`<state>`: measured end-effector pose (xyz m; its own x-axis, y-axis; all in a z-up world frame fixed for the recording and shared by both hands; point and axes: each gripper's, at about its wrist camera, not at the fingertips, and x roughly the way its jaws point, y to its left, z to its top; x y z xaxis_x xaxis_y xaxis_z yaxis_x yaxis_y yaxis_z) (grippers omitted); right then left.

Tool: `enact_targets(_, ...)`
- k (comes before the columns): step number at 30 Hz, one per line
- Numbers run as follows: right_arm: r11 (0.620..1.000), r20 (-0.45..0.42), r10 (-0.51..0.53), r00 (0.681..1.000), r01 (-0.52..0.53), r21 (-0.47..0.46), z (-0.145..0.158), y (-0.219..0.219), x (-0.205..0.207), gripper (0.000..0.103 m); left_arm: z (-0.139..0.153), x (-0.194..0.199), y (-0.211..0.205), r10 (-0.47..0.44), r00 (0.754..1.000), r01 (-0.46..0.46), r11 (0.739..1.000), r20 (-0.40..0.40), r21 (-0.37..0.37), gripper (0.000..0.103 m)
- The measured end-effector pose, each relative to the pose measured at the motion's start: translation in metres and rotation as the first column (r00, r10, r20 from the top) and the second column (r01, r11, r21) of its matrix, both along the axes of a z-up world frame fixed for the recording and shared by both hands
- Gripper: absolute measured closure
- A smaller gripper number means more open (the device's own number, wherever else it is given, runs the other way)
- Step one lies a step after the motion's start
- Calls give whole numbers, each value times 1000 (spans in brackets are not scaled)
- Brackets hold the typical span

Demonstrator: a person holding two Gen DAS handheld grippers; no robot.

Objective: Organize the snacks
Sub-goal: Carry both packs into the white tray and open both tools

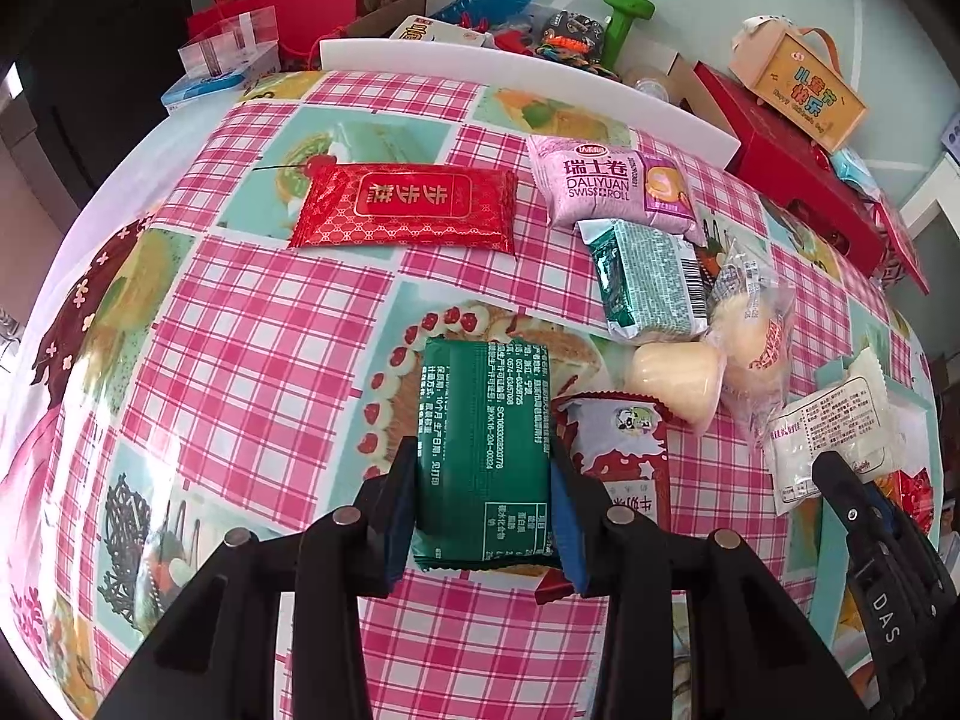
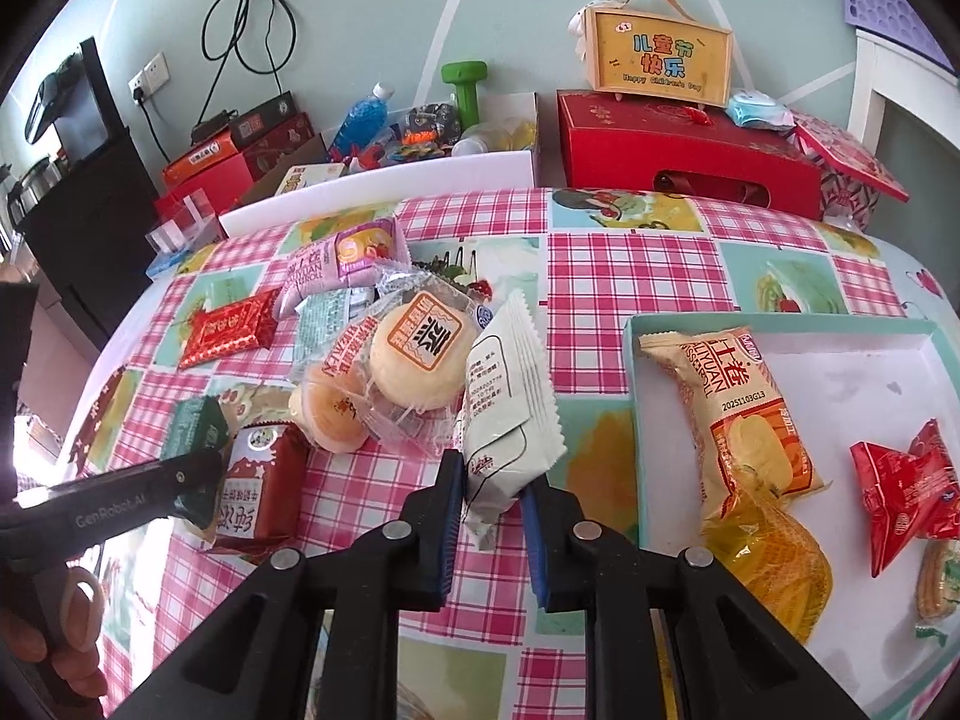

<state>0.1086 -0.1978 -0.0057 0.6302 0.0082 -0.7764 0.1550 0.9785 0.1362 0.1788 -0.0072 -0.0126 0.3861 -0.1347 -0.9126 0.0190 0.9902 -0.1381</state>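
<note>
My left gripper [image 1: 483,510] is shut on a dark green snack packet [image 1: 483,450], held just over the checked tablecloth. A red-and-white milk snack pack [image 1: 618,456] lies right beside it. My right gripper [image 2: 493,516] is shut on the lower end of a white snack packet [image 2: 510,408], which tilts up from the table. Behind it sits a heap: a round pastry in clear wrap [image 2: 420,348], a jelly cup [image 2: 330,414], a pink Swiss roll pack [image 1: 612,186] and a red packet [image 1: 408,207]. The left gripper shows in the right wrist view at the left [image 2: 198,480].
A teal-rimmed white tray [image 2: 780,330] at the right holds a yellow Swiss roll pack [image 2: 750,414], a red triangular packet [image 2: 906,492] and other snacks. Red gift boxes [image 2: 684,144], a wooden sign box [image 2: 660,54], a green dumbbell [image 2: 465,90] and a blue bottle [image 2: 360,114] crowd the far table edge.
</note>
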Motion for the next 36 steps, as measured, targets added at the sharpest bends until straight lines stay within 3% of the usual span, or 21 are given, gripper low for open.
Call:
enact_targets(13,999,63,-18,998,16,28,22,-5,-10,84,27,-7,-4,-3,996,4,1000,88,-16,62)
enact_targets(23,998,148,-60,987,57,22,53,-20,-32,84,55,-21,-34,-86,981,96,994,176,-51,62)
enact_targets(29,985,163,-174,971,174,19,59,-61,-46,84,63,-29,-74,-188,963,199,979,194,-39,62)
enact_targets(36,924,177,-376,909,382,1,64,-133,-76,84,69,-34,-142,-334,924,344,939,186,-26,62)
